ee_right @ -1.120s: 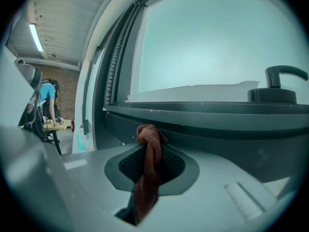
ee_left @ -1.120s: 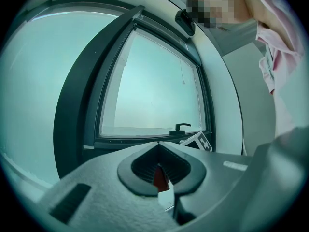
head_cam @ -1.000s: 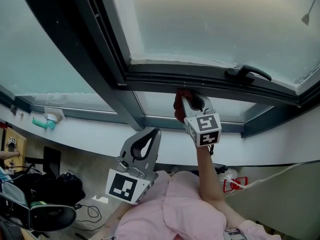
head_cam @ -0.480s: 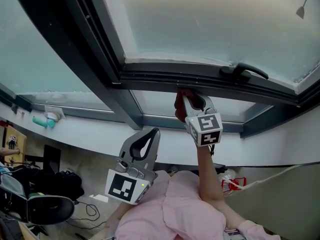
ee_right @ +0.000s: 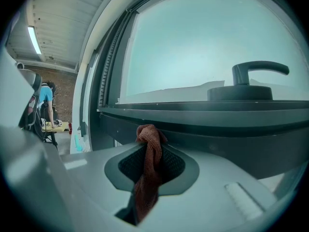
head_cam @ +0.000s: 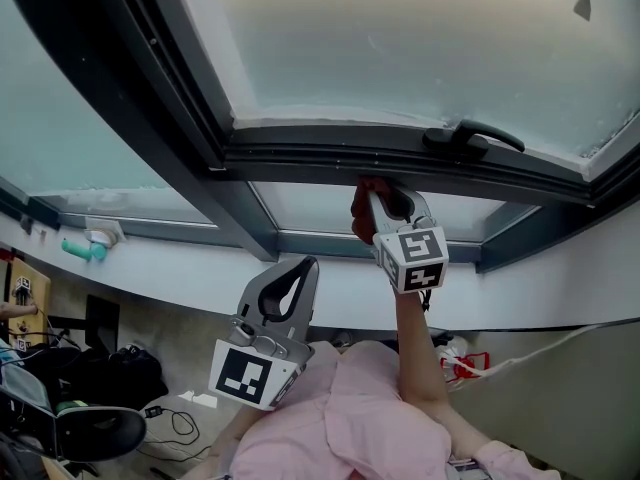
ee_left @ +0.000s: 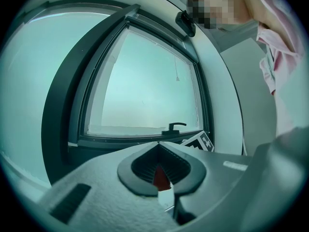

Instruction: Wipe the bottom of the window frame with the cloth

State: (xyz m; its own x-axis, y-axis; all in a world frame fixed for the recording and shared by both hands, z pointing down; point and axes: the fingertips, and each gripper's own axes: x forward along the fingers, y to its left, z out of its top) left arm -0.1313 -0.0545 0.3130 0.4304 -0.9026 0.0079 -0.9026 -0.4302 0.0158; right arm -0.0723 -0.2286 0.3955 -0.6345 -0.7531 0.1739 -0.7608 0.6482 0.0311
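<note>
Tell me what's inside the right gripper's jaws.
A reddish-brown cloth, pinched there, its bunched tip poking out toward the window frame. Whether the tip touches the frame is hidden.

I've slid my right gripper (head_cam: 373, 194) and its red cloth (ee_right: 147, 166) slightly right along the window frame (head_cam: 320, 158). The window handle (head_cam: 470, 137), up to the gripper's right, is now closer.

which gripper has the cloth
The right gripper, up at the window frame, pinches the red-brown cloth; the left gripper hangs lower, shut and empty.
</note>
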